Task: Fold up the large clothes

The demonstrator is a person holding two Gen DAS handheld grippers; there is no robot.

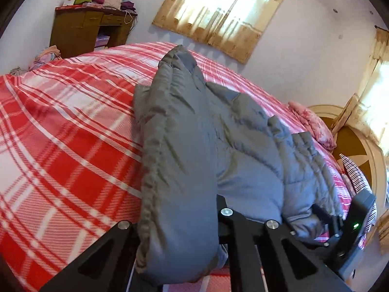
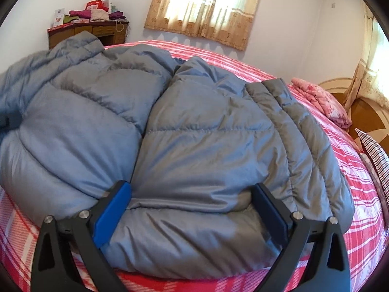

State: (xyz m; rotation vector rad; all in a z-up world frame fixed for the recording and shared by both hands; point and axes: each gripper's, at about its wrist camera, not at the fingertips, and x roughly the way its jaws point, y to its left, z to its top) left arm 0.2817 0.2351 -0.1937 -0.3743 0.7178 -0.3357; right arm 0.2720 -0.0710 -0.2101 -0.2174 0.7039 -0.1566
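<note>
A grey puffer jacket [image 2: 194,131] lies on a bed with a red and white plaid cover [image 2: 359,194]. My right gripper [image 2: 192,194] is open, its fingers wide apart around the jacket's near hem, pressing into the padding. In the left wrist view the jacket [image 1: 184,146] bulges up between the fingers of my left gripper [image 1: 180,216], which looks shut on a thick fold of it near the hem. The fingertips are hidden by the cloth. The right gripper [image 1: 355,226] shows at the far right of the left wrist view.
A brown wooden desk [image 1: 82,31] piled with clothes and boxes stands by the far wall. Curtained windows [image 2: 204,2] are behind the bed. A folded pink cloth [image 2: 323,102] and a striped pillow [image 2: 374,155] lie near the headboard [image 1: 357,146] at right.
</note>
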